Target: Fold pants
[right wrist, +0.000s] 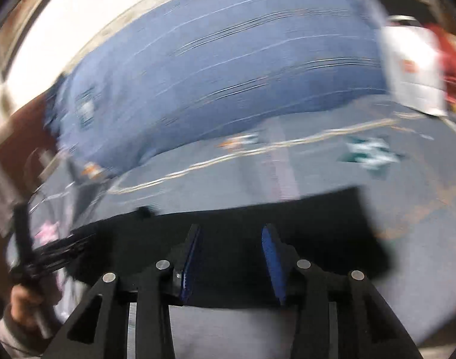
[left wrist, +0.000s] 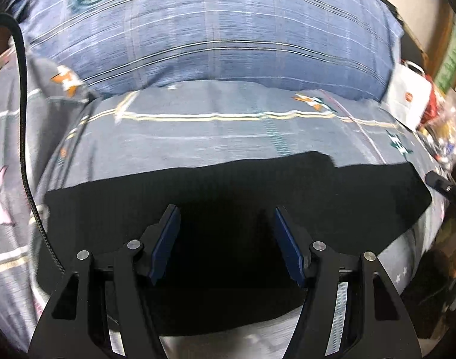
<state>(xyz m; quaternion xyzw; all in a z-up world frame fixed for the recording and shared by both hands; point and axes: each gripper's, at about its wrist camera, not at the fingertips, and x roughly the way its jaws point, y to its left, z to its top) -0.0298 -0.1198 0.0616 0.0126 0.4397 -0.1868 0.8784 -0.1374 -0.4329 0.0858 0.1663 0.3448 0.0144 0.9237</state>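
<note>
Pants (left wrist: 228, 209), black, spread flat as a wide dark rectangle on the grey patterned bedsheet (left wrist: 216, 137), near edge of the bed, directly under both cameras. Far edge of the cloth fairly straight, with a small raised step toward the right; right end rounded off in the left wrist view. Same pants (right wrist: 228, 218) in the right wrist view, blurred by motion, right corner squared.

Left gripper (left wrist: 226, 227) above the middle of the black cloth, blue pads (left wrist: 165, 248) spread wide apart, nothing between them. Contact with the fabric not clear. Right gripper (right wrist: 230, 239) likewise over the cloth, jaws parted at a moderate gap, holding nothing visible; hard to say whether touching the fabric.

Beyond the pants, bare sheet with a pale stripe and orange-and-green motifs. Farther still, a large blue striped pillow (left wrist: 216, 30) lying across the bed. Far right, a white bag (left wrist: 407, 95) beside the pillow, with red and mixed clutter just past it. Black cable (left wrist: 21, 89) curving down the left side. In the right wrist view, far left and low, a hand (right wrist: 21, 302) on a dark blurred handle.
</note>
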